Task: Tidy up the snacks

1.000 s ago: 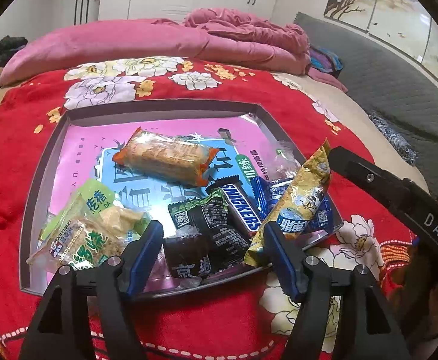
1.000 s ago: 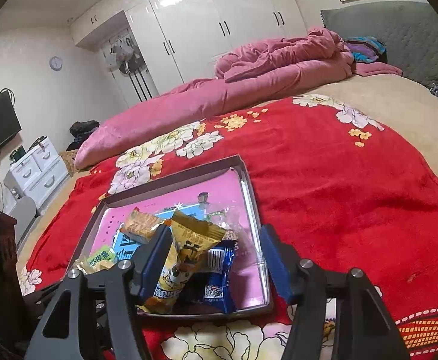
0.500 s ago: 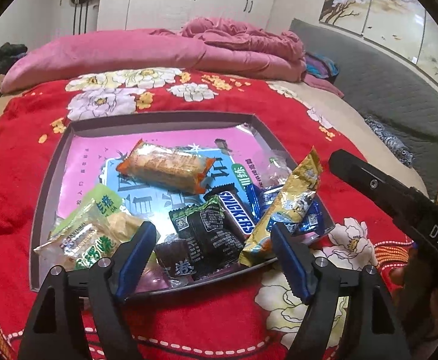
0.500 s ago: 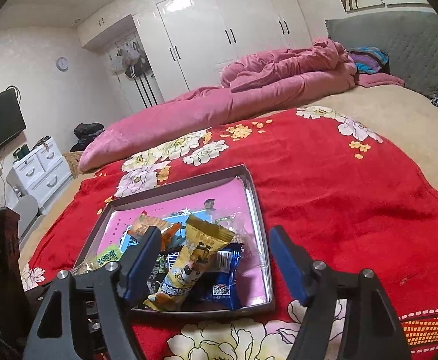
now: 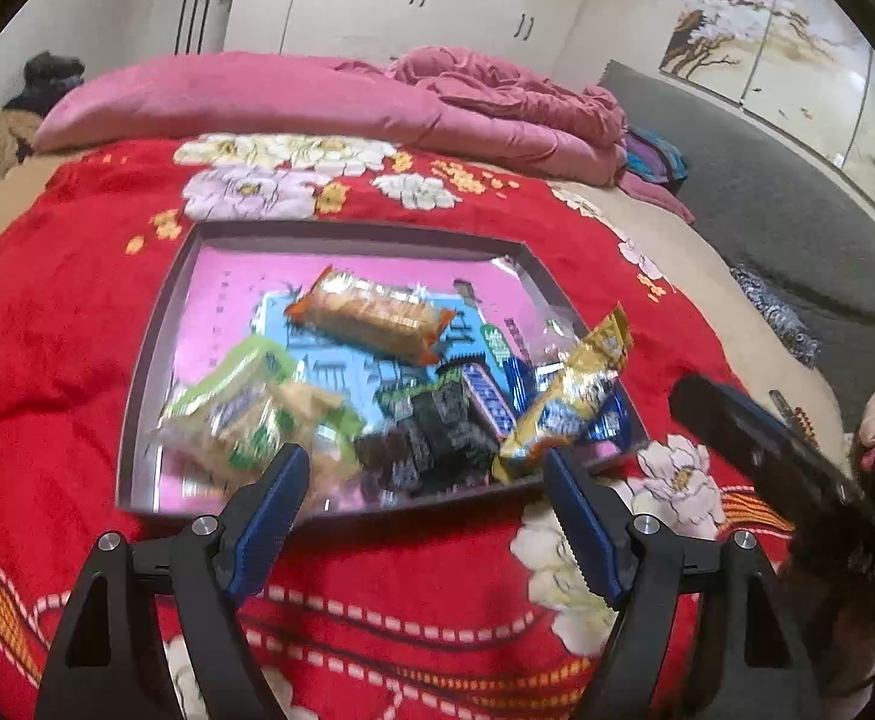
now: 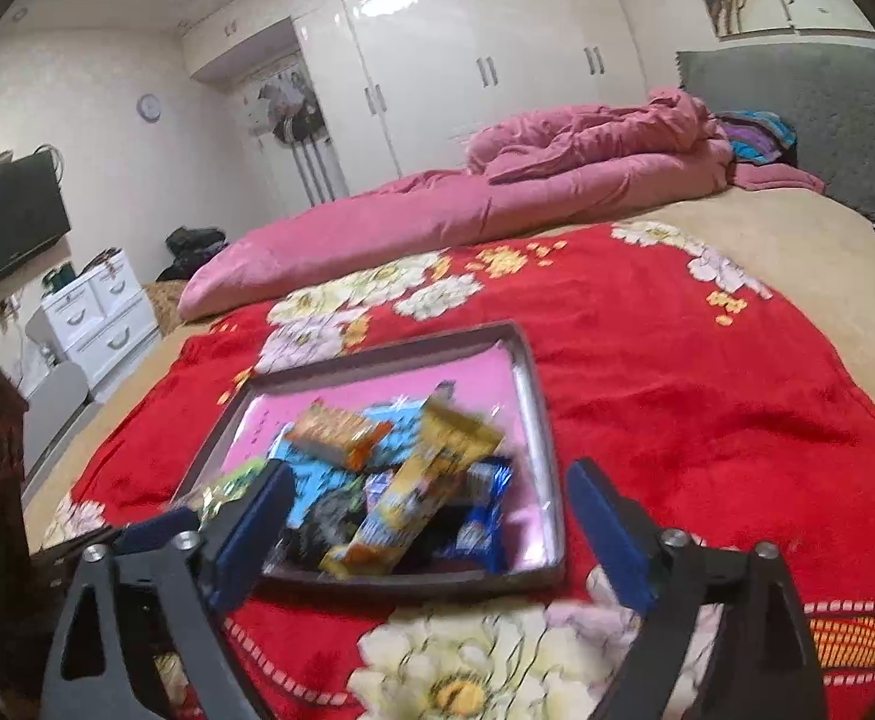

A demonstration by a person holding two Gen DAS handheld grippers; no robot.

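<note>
The left tool [image 5: 422, 483] is wide open and holds nothing; it hangs over the red blanket [image 5: 47, 330] just at the near rim of the tray [image 5: 155, 324]. The right tool [image 6: 428, 501] is also wide open and empty, near the tray's [image 6: 536, 414] near right corner. In the tray lie the snacks: an orange cracker pack [image 5: 374, 315] in the middle, a green bag [image 5: 239, 414] at the near left, dark packets [image 5: 431, 438] at the near middle, and a yellow packet [image 5: 563, 402] leaning at the near right. The tray rests on the bed, with a pink quilt [image 5: 293, 96] on the far side.
</note>
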